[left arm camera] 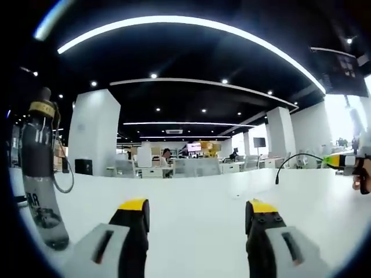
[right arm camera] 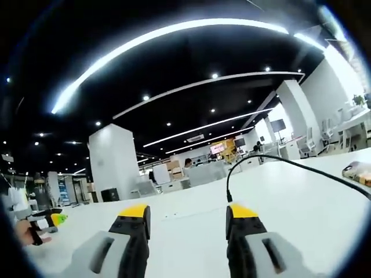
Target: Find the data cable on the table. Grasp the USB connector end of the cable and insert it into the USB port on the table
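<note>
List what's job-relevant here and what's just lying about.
Job:
black cable
left gripper, open
right gripper, open

Lying about:
grey bottle
small flat item

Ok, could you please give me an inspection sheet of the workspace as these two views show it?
Surface: white table, smooth and evenly lit.
Job's things: black data cable arches up off the table, one end near the right gripper's right jaw tip; USB port not made out.
Clutter: grey bottle with a yellow band, standing; small flat object, kind unclear.
Grippers: left gripper open, nothing between the jaws; right gripper open, nothing between the jaws.
Cables: the data cable; nothing else seen.
Surroundings: open office, white pillar, curved ceiling light strip.
</note>
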`<state>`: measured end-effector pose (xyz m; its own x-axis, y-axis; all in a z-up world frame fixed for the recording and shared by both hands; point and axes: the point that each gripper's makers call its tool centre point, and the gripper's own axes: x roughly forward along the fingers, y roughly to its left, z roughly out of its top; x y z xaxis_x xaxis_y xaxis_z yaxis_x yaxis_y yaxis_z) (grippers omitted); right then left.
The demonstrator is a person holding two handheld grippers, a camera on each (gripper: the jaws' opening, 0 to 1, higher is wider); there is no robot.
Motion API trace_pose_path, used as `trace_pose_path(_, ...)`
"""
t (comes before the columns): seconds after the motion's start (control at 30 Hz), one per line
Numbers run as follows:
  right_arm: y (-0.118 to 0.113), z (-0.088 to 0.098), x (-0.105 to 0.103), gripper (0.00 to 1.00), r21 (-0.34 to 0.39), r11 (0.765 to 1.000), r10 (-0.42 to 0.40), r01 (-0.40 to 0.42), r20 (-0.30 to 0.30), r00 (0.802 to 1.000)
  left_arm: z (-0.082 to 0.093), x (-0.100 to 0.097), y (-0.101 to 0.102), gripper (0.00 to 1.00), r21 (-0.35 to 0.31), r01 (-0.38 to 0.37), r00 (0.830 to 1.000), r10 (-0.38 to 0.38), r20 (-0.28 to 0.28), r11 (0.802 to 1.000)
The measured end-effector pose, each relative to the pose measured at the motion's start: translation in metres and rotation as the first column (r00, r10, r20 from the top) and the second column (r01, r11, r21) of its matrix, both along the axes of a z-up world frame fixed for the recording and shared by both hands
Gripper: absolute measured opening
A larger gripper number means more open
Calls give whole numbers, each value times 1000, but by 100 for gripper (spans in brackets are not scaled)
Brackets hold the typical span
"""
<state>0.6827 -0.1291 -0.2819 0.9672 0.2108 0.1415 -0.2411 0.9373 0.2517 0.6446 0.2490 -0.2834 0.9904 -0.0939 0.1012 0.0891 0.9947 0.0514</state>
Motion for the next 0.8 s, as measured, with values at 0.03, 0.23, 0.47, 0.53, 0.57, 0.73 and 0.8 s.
trace_pose_path(0.03, 0, -2, 0, 53, 10, 1000, 3, -3, -16, 1000, -1, 0, -2, 68, 4, 5, 1000, -5, -6, 1000)
trace_pose_path(0.23, 5, 0, 1, 54, 32, 999, 37, -36, -3, 999, -4, 0, -8, 68, 6, 20, 999, -19, -25, 1000)
trace_pose_path(0.47, 14, 1, 1, 58, 10, 998, 59, -59, 9, 998, -2, -2, -7, 69, -6, 18, 1000, -18, -19, 1000)
trace_pose_path(0.53, 15, 2, 0, 58, 7, 998, 63, -63, 14, 998, -1, -3, -6, 69, -2, 17, 1000, -17, -18, 1000)
trace_pose_path(0.57, 16, 2, 0, 57, 9, 998, 66, -66, 15, 998, 0, -3, -6, 69, -1, 16, 1000, -16, -17, 1000)
trace_pose_path(0.73, 17, 6, -3, 57, 10, 997, 70, -71, 35, 997, -1, -4, -4, 70, 5, 9, 1000, -9, -25, 1000)
trace_pose_path(0.8, 18, 9, -6, 58, 24, 996, 83, -84, 49, 995, -1, -4, -5, 70, 22, 6, 1000, -5, -28, 1000)
